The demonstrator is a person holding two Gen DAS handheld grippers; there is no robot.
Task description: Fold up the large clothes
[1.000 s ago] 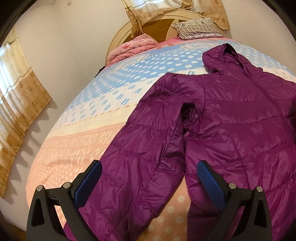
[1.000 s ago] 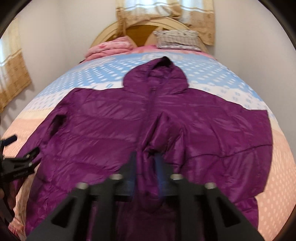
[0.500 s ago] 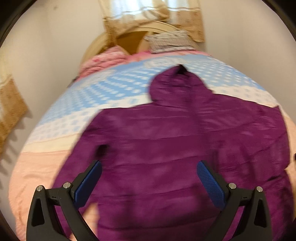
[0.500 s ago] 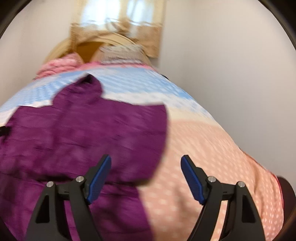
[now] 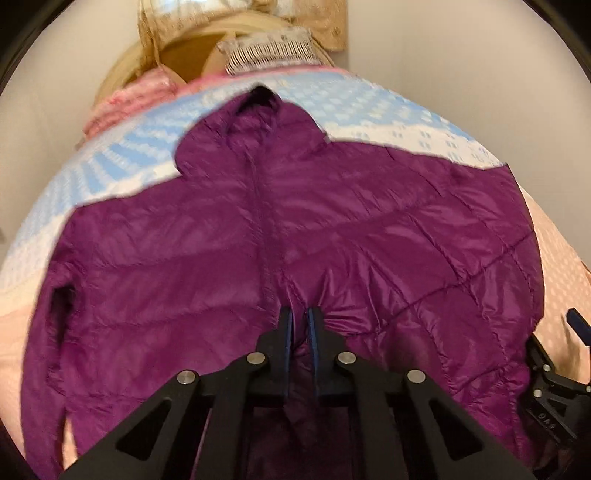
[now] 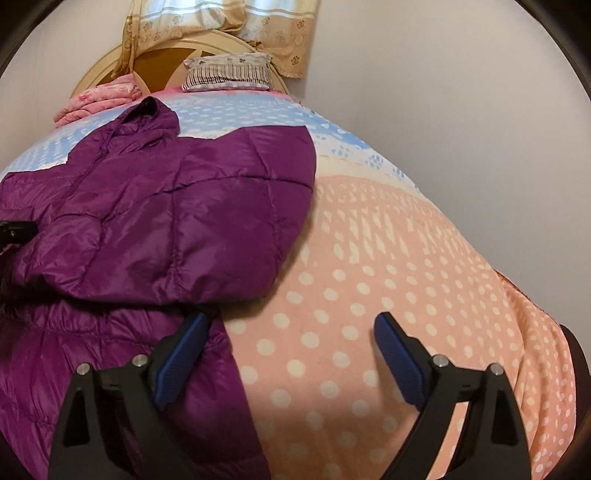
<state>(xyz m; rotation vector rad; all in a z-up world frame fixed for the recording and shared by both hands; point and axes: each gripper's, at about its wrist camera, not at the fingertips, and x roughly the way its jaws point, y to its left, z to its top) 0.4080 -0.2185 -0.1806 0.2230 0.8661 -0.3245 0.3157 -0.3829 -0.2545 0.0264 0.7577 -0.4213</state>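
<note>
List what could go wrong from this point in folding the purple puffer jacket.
1. The left gripper has just closed on a thin pinch of the purple puffer jacket near its zipper; the slick quilted fabric may slip out when pulled.
2. The right gripper, jaws just opened and empty, hangs at the jacket's edge over the dotted bedspread; closing here could catch the bedspread too.

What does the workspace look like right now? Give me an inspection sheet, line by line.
Surface: bed with a dotted peach and blue cover.
Job's things: purple hooded puffer jacket lying front up, hood toward the headboard, one sleeve folded over the body.
Clutter: striped pillow and folded pink blanket at the head.
Grippers: left gripper has just closed, pinching jacket fabric near the zipper; right gripper has just been opening, nothing between its fingers.
Cables: nothing seen.
Surroundings: pale walls, beige curtain, arched headboard.
</note>
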